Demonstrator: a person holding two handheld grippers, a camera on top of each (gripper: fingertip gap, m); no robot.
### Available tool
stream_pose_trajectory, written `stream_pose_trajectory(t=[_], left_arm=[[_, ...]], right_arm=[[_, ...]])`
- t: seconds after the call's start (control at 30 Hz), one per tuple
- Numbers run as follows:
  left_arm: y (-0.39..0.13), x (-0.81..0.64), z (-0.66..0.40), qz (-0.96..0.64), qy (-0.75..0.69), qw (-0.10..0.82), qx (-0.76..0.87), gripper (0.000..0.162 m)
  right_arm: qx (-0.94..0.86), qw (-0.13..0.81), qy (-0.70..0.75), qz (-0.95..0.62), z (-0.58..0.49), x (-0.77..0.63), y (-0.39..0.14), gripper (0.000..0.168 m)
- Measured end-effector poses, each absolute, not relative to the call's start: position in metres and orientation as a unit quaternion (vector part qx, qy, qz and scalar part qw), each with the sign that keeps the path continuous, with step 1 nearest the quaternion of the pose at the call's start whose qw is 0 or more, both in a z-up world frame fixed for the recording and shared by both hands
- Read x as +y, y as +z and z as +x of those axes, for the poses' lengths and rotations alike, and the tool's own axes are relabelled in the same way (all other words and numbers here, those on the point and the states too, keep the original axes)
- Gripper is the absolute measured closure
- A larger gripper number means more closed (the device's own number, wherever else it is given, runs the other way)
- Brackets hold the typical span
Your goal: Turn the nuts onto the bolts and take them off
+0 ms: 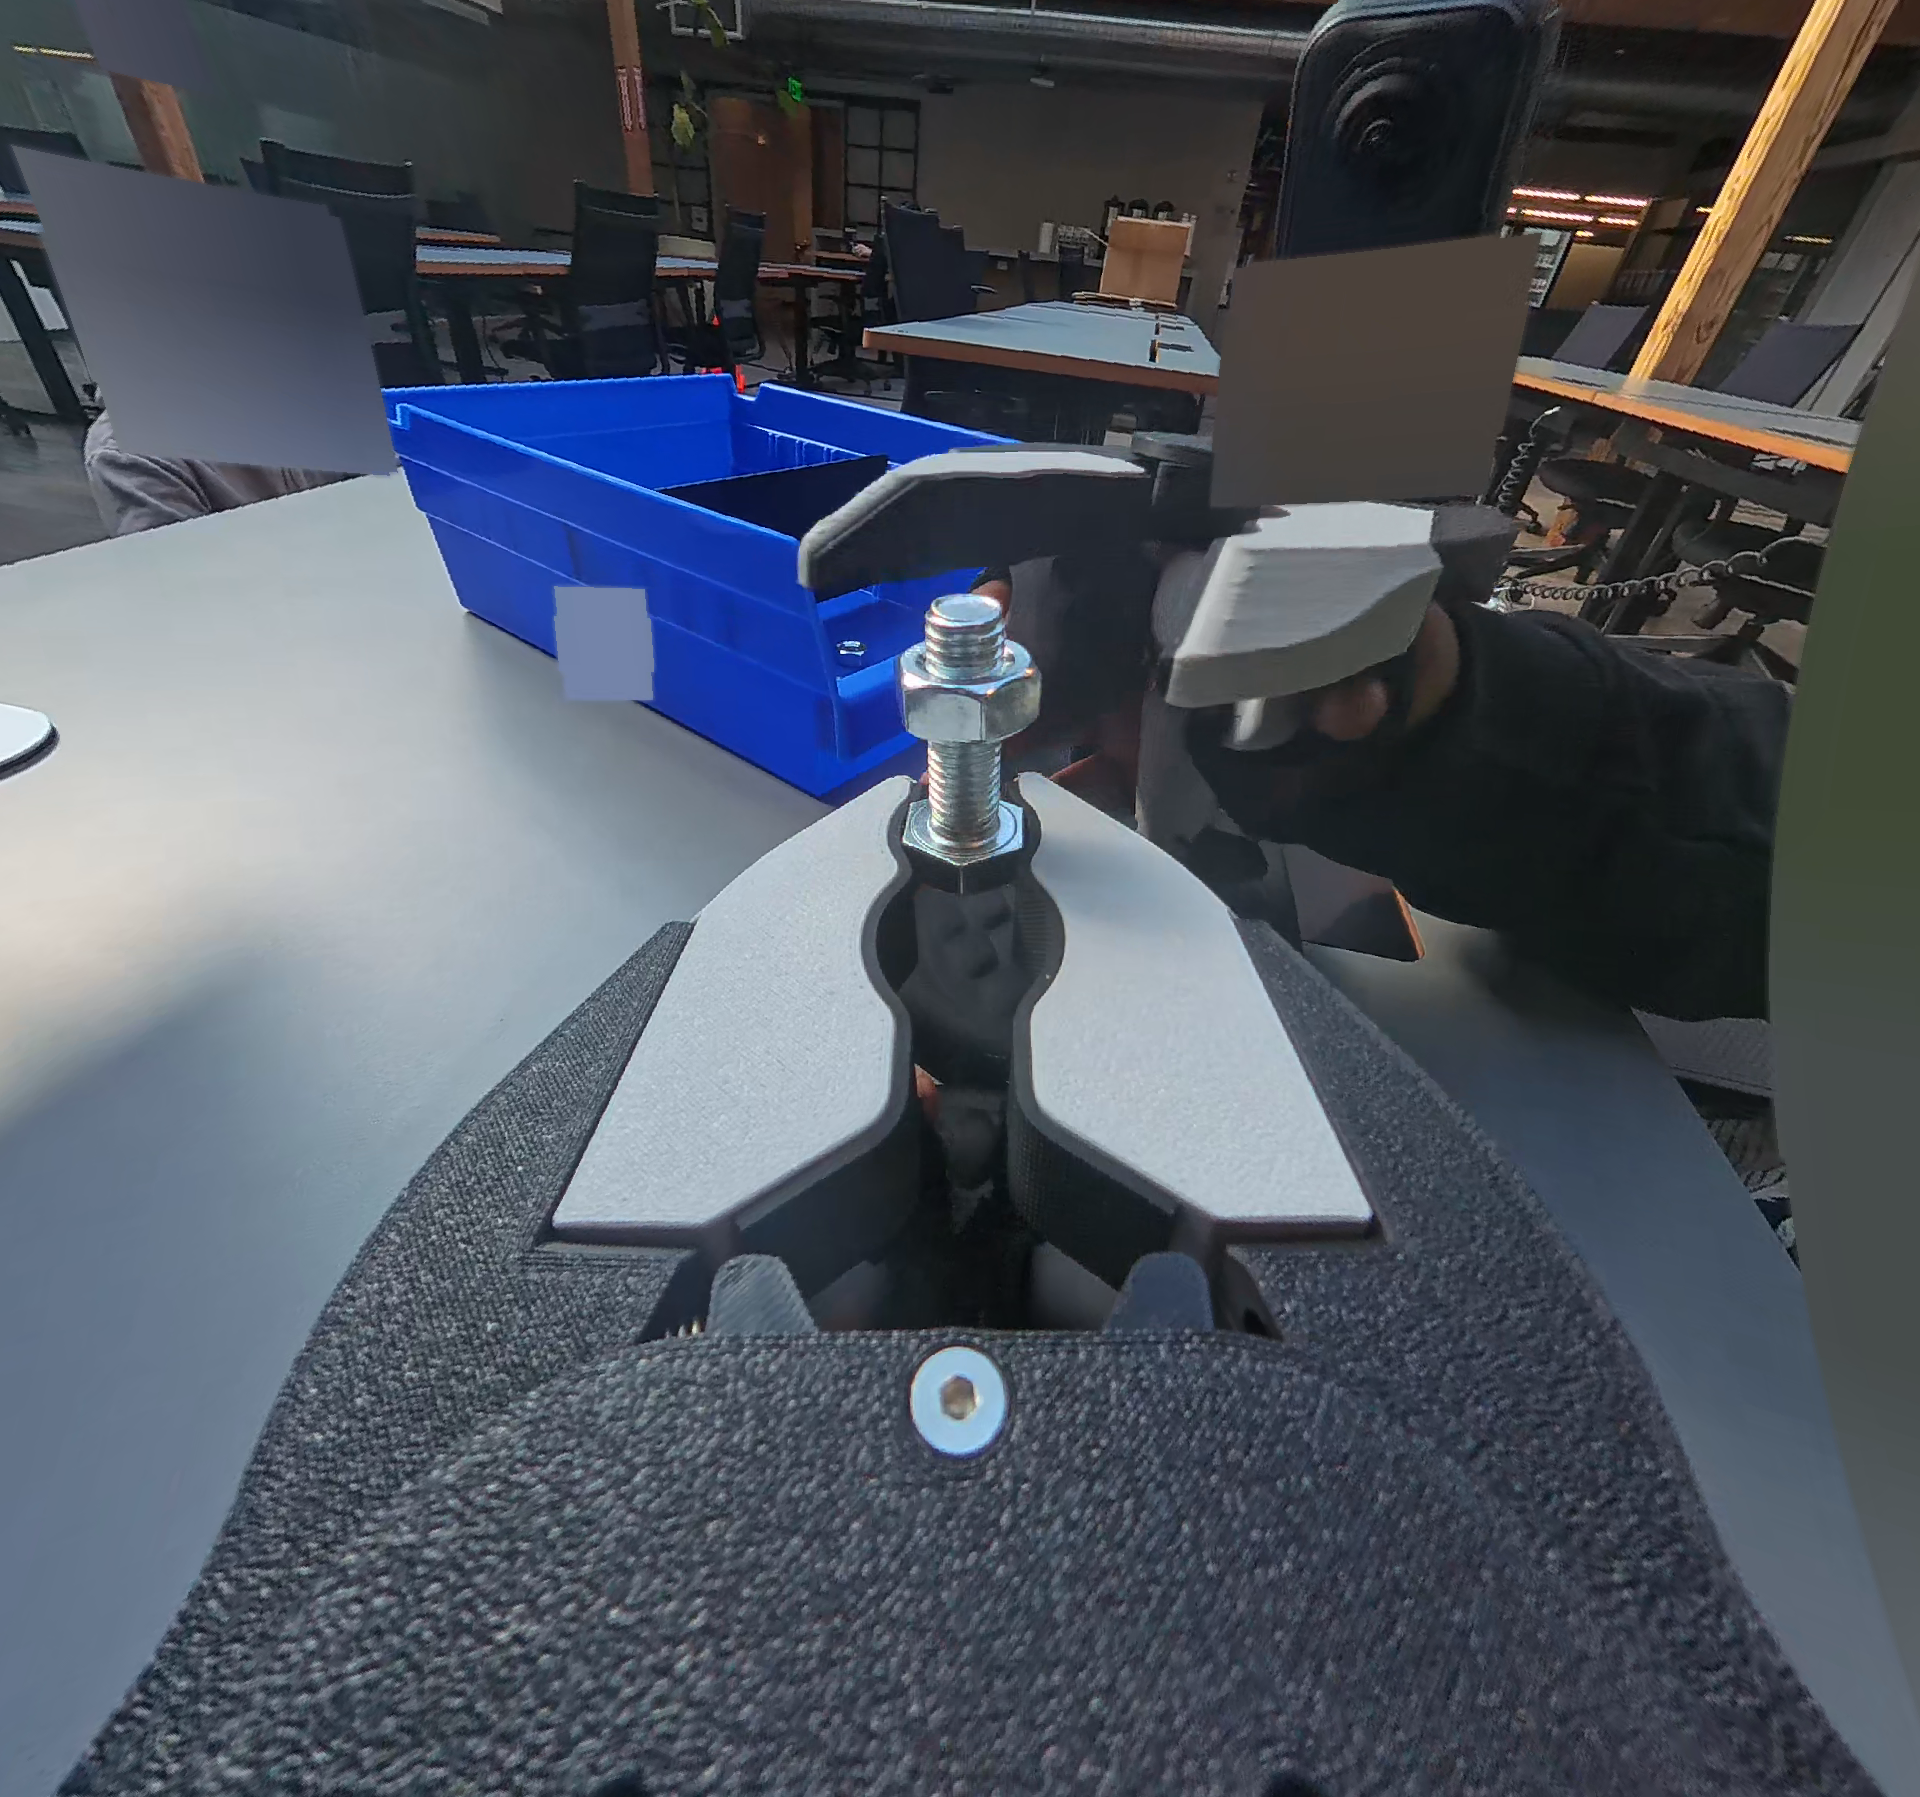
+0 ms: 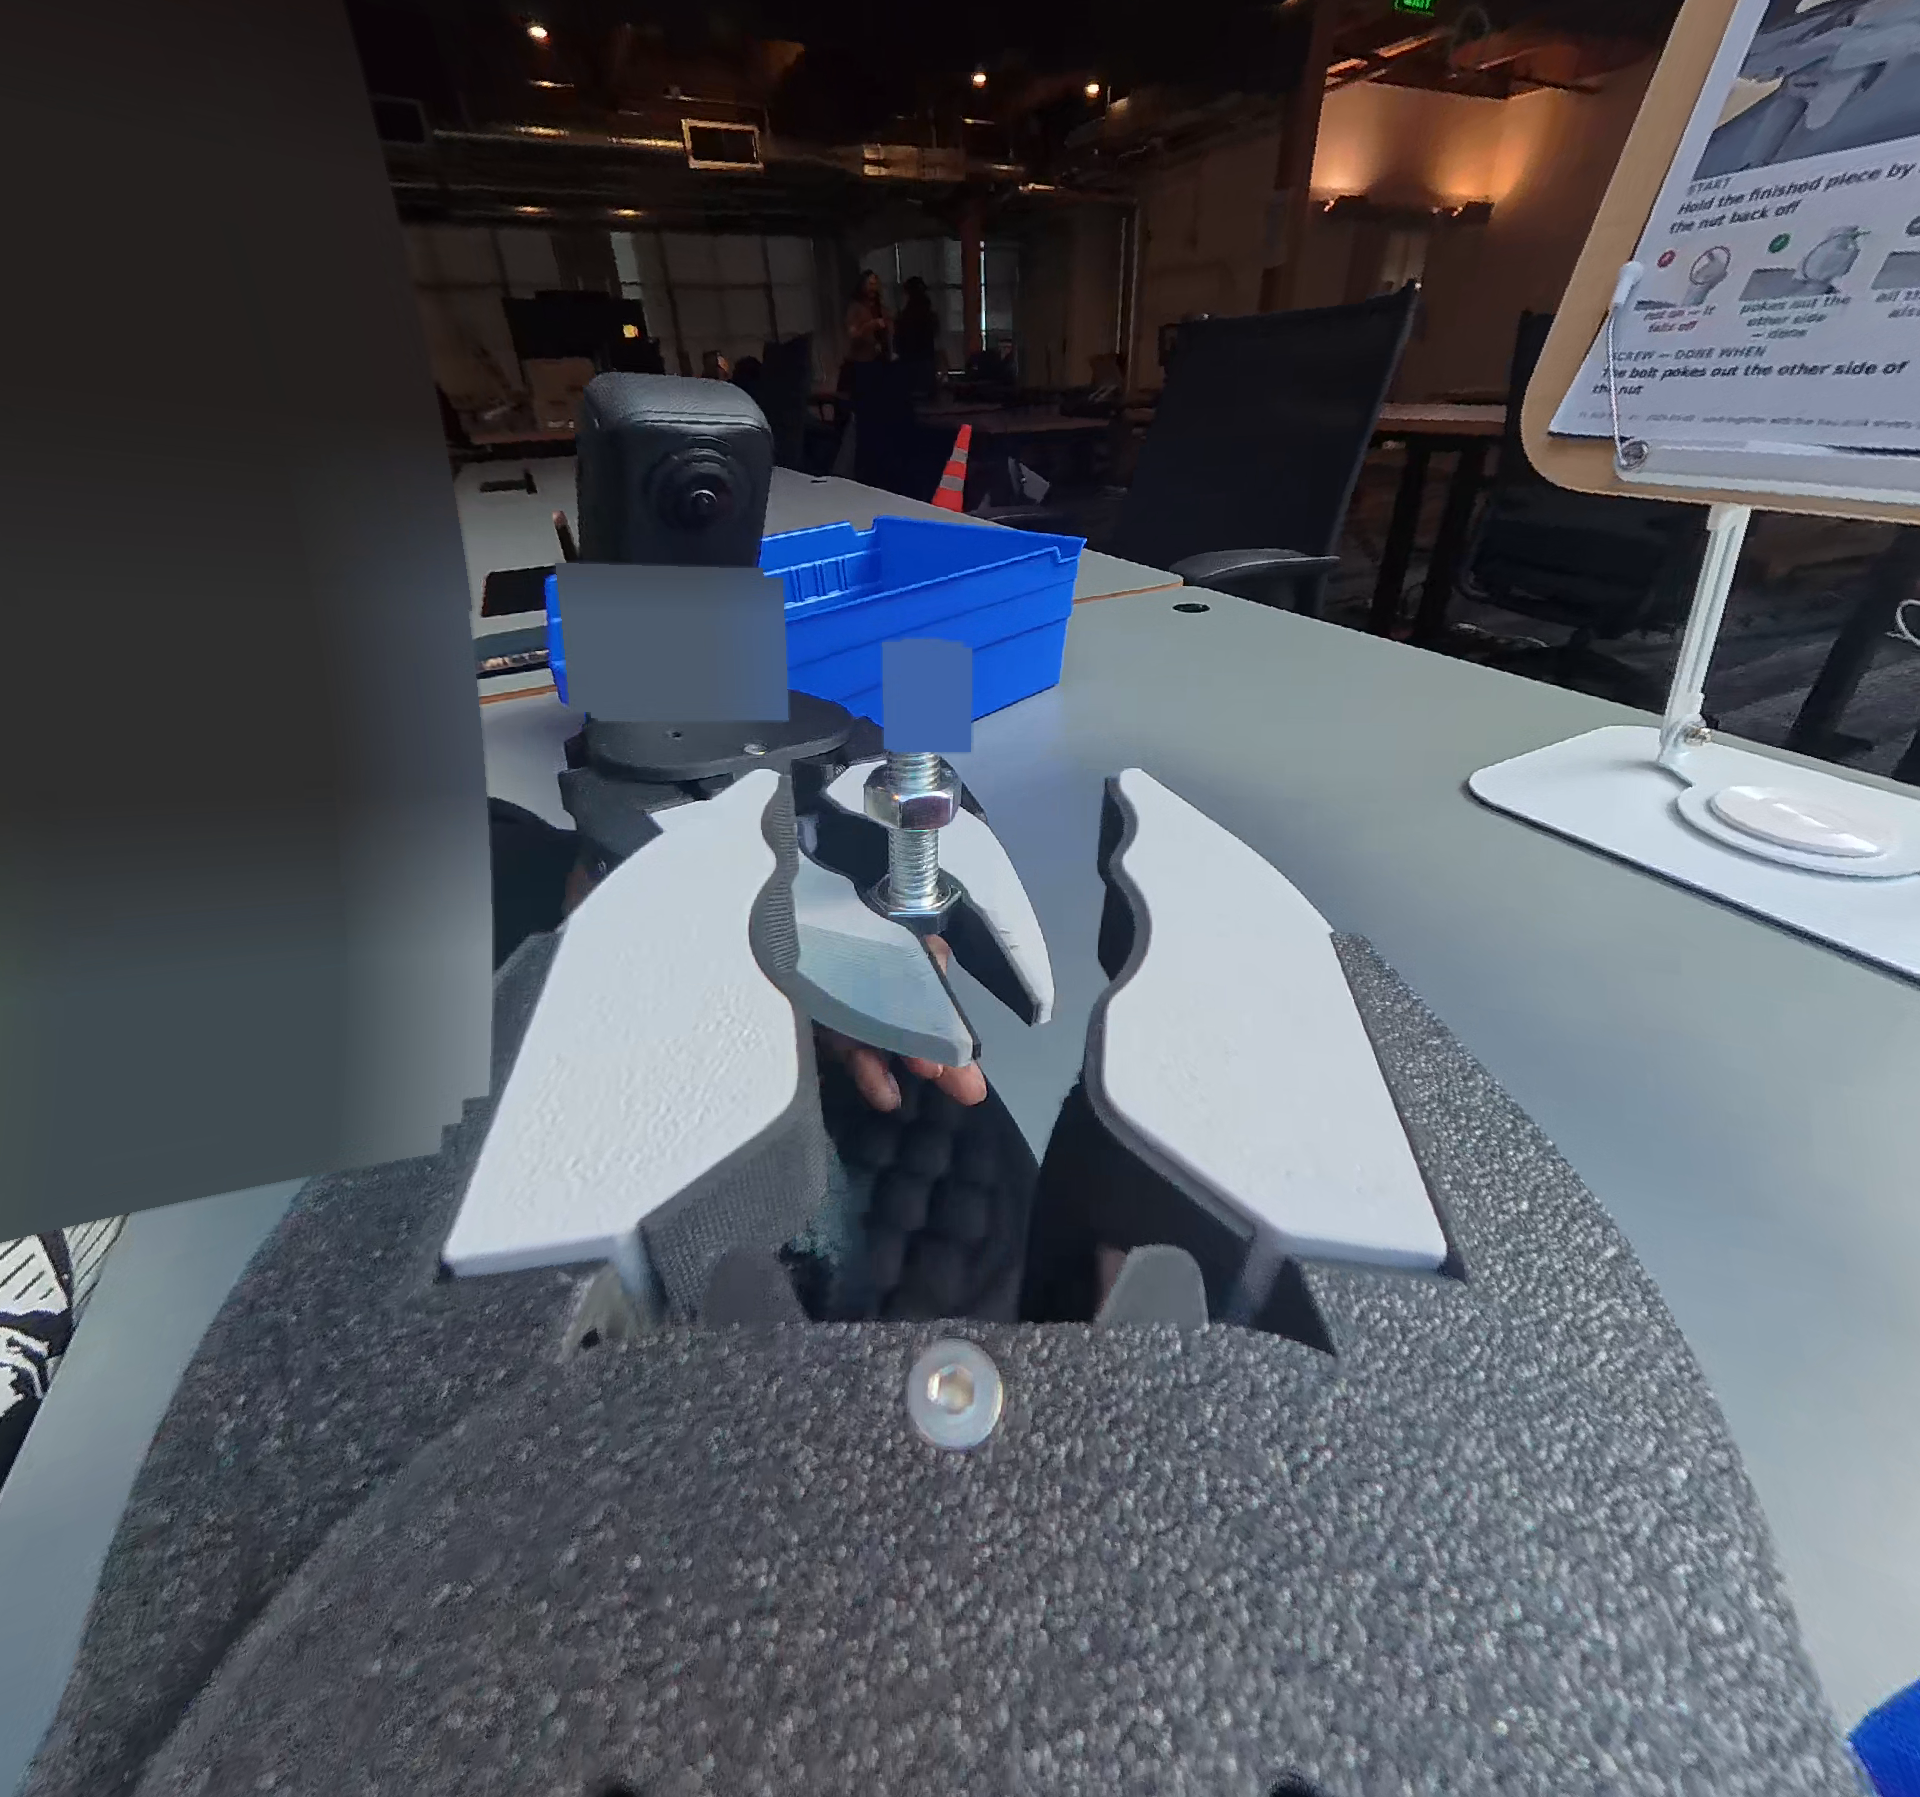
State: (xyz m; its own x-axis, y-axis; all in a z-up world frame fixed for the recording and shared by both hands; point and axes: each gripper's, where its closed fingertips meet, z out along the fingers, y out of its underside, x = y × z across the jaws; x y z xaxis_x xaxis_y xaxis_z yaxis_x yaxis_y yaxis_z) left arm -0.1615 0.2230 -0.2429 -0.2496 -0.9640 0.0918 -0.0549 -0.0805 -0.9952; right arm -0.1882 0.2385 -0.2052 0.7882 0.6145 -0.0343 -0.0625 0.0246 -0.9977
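- Far left in my left wrist view, a white disc (image 1: 19, 735) sits at the edge of the grey table (image 1: 260, 812).
- Next over, the blue bin (image 1: 623, 542) stands on the table, well behind my fingers; a loose nut (image 1: 851, 648) lies inside it near the front corner.
- Centre now: my left gripper (image 1: 964, 838) has its jaws pinched together on the head of the bolt (image 1: 964, 791), which stands upright, threads up.
- A hex nut (image 1: 968, 698) sits on the shaft, close to the top, with a few threads poking out above it and bare thread below.
- Right of that, my right gripper (image 1: 1132, 594) hovers just beside the nut, jaws apart, not touching it; a gloved hand (image 1: 1507, 760) carries it.
- Switching to the right wrist view, left to right: the left gripper's camera (image 2: 675, 490), then the bolt (image 2: 914, 854) with its nut (image 2: 912, 797), clamped by the left gripper (image 2: 920, 916).
- My right gripper (image 2: 940, 812) is wide open, and the bolt stands between its fingers.
- Far right, a white stand (image 2: 1621, 812) holds up a printed sheet (image 2: 1787, 241).
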Motion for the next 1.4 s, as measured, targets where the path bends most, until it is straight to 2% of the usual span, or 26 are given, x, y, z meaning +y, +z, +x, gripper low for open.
stream_pose_trajectory(t=[0.23, 0.93, 1.07, 1.2, 1.33, 1.4], left_arm=[[-0.243, 0.223, -0.161, -0.464, -0.567, 0.401, 0.550, 0.149], [-0.243, 0.224, -0.161, -0.467, -0.567, 0.400, 0.548, 0.149], [-0.243, 0.224, -0.161, -0.466, -0.568, 0.400, 0.548, 0.149], [-0.243, 0.224, -0.161, -0.466, -0.569, 0.399, 0.547, 0.149], [-0.244, 0.224, -0.161, -0.466, -0.568, 0.398, 0.548, 0.149], [-0.244, 0.223, -0.161, -0.466, -0.567, 0.398, 0.550, 0.149]], right_arm=[[-0.202, 0.686, 0.218, -0.664, -0.200, 0.262, -0.209, 0.112], [-0.248, 0.684, 0.196, -0.658, -0.191, 0.233, -0.209, 0.161], [-0.234, 0.681, 0.182, -0.670, -0.179, 0.235, -0.212, 0.164], [-0.222, 0.694, 0.183, -0.660, -0.175, 0.234, -0.207, 0.158], [-0.218, 0.690, 0.211, -0.657, -0.184, 0.237, -0.206, 0.124], [-0.218, 0.681, 0.217, -0.665, -0.189, 0.243, -0.208, 0.113]])
